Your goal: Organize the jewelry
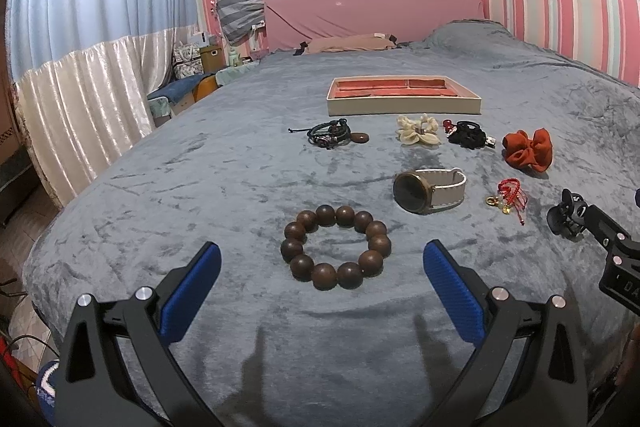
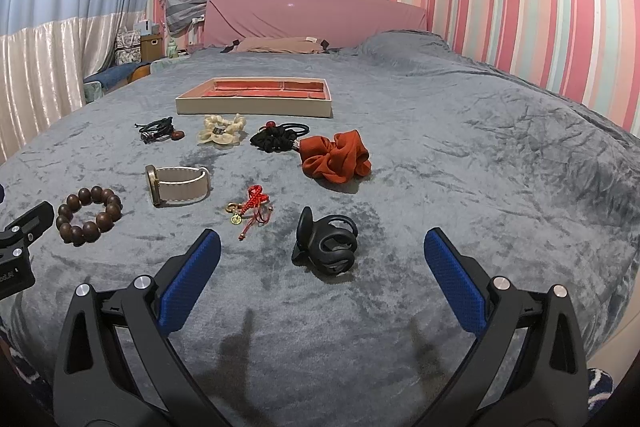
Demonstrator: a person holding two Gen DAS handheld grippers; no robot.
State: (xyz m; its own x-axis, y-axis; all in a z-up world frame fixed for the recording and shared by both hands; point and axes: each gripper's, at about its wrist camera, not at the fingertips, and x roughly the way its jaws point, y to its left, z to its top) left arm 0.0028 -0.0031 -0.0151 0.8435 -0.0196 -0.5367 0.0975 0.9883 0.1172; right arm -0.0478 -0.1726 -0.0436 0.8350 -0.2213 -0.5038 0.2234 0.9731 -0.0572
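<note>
Left gripper [image 1: 322, 259] hangs low over the bed [image 1: 200, 187], angled forward and down, fingers spread wide, nothing between them. The bead bracelet [image 1: 336, 249] lies flat on the blanket right in the gap, clear of both blue ribbed pads [image 1: 192, 291].

Right gripper [image 2: 322, 259] same pose: low, tilted forward, fingers released and empty. The claw clip [image 2: 326, 245] sits in its gap, nearer the left pad, not touching.

Layout from the right wrist view, clock directions from the clip:
- charm [image 2: 250, 209]: 10 o'clock, near. Red braided cord, gold-coloured pendants.
- watch [image 2: 178, 185]: 10 o'clock, further out. Lying on its side, round dark face, pale strap closed in a loop.
- red scrunchie [image 2: 336, 157]: 12 o'clock, crumpled fabric.
- black scrunchie [image 2: 278, 137]: 11 o'clock, touching the red one's edge, red bead on top.
- cream scrunchie [image 2: 222, 135]: left of the black one.
- cord bracelets [image 2: 160, 130]: dark tangle, far left of that row.
- tray [image 2: 256, 107]: 11 o'clock, behind the row. Shallow cream box, red-lined compartments, nothing in it.

Beads are dark brown, round, glossy wood. Clip is matte black plastic with looped prongs. Blanket is grey crushed plush, creased.
</note>
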